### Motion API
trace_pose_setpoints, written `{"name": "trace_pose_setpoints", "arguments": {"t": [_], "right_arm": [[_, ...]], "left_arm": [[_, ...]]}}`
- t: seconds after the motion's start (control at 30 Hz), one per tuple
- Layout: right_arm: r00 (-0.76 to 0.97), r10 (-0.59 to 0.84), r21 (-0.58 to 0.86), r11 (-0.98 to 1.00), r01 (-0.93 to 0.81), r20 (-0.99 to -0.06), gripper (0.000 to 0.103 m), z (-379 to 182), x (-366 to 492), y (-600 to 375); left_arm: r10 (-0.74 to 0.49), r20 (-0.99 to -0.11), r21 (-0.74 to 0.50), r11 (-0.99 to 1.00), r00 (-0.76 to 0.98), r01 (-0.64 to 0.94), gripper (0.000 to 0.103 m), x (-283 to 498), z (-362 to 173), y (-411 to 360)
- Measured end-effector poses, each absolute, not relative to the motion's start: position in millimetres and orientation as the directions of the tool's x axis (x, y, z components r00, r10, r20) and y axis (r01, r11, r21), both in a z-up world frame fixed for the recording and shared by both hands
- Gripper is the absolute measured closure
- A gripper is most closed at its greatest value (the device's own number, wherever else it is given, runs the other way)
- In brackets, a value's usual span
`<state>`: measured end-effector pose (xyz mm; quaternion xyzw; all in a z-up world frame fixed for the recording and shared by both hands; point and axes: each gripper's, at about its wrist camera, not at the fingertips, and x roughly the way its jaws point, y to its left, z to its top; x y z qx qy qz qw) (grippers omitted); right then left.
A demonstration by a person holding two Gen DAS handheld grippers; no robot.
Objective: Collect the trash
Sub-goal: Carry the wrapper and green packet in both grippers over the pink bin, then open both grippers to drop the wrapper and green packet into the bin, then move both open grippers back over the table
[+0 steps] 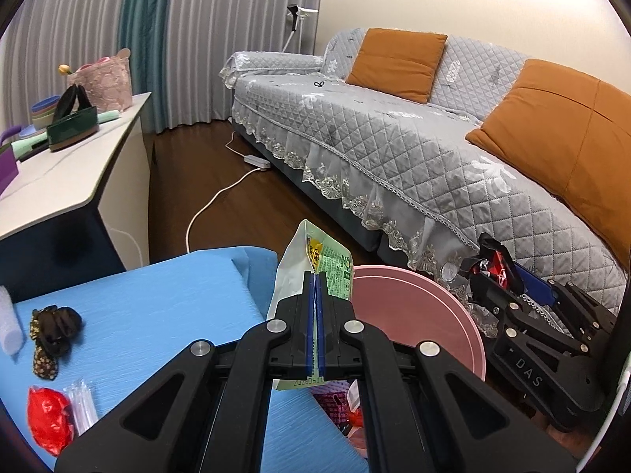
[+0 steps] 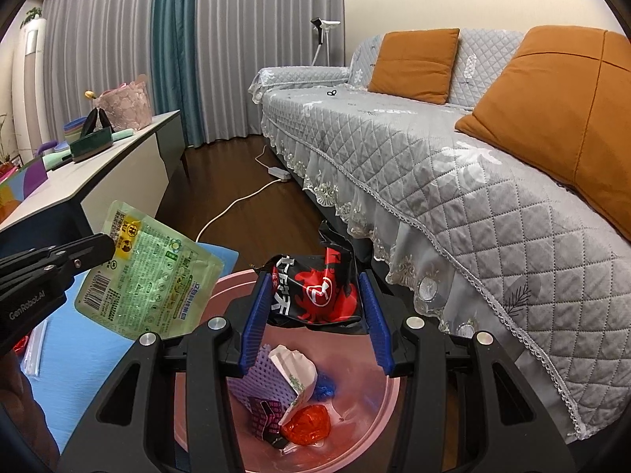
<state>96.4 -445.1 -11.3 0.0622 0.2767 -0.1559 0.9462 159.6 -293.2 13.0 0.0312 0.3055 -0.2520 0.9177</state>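
My left gripper point(image 1: 314, 276) is shut on a pale green snack wrapper point(image 1: 315, 252), held upright at the edge of the blue table, beside the pink bin point(image 1: 445, 315). The same wrapper point(image 2: 150, 272) and left gripper point(image 2: 106, 250) show at the left of the right wrist view. My right gripper point(image 2: 313, 276) holds a crumpled black and red wrapper point(image 2: 315, 291) between its blue pads, right above the pink bin point(image 2: 232, 280). It also shows in the left wrist view point(image 1: 508, 272). The bin holds several pieces of trash point(image 2: 292, 390).
On the blue table point(image 1: 157, 307) lie a red wrapper point(image 1: 49, 418), a clear plastic wrapper point(image 1: 83, 402), a brown scrunchie point(image 1: 53, 331) and white foam point(image 1: 10, 323). A grey sofa point(image 1: 394, 138) stands right behind the bin. A white cabinet point(image 1: 71, 165) stands left. A cable point(image 1: 221, 193) crosses the floor.
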Motion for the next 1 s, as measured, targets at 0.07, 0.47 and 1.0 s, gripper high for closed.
{"name": "trace_pose_setpoints", "arguments": {"t": [0.07,0.47,1.0], "right_arm": [[0.790,-0.259,0.029,0.944,0.330,-0.555,0.052,-13.0,98.9,-445.9],[0.795,-0.283,0.043,0.932,0.360,-0.537,0.037,2.7,94.5,-445.8],[0.882,-0.095,0.093,0.984,0.155,-0.462,0.045,36.3,68.9,-359.7]], "left_arm": [[-0.447,-0.580,-0.083,0.864,0.681,0.497,0.101,160.3,12.8,-297.0],[-0.441,-0.535,-0.077,0.875,0.721,0.478,0.079,148.0,32.5,-275.1],[-0.312,-0.502,-0.045,0.941,0.807,0.336,0.079,91.7,60.0,-159.2]]}}
